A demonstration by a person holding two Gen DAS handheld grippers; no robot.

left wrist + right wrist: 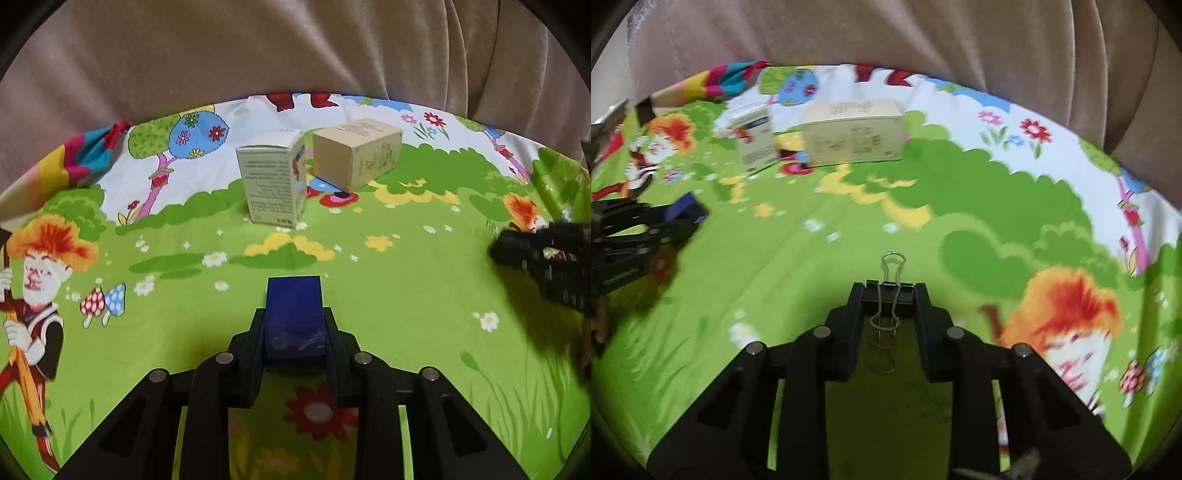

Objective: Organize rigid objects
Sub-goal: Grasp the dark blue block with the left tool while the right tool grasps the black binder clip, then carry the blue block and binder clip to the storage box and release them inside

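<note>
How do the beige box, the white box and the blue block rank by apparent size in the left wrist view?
1. Beige box and white box: they look alike, so no ranking.
2. Blue block: looks smaller, though nearest the camera, held in the left gripper.

A dark blue block [294, 317] is clamped between the left claw [294, 325] pads and a black binder clip [889, 297] between the right claw [889, 306] pads, both nearer than the upright pale green carton [271, 181], beside which lies a beige box [356, 153].
</note>
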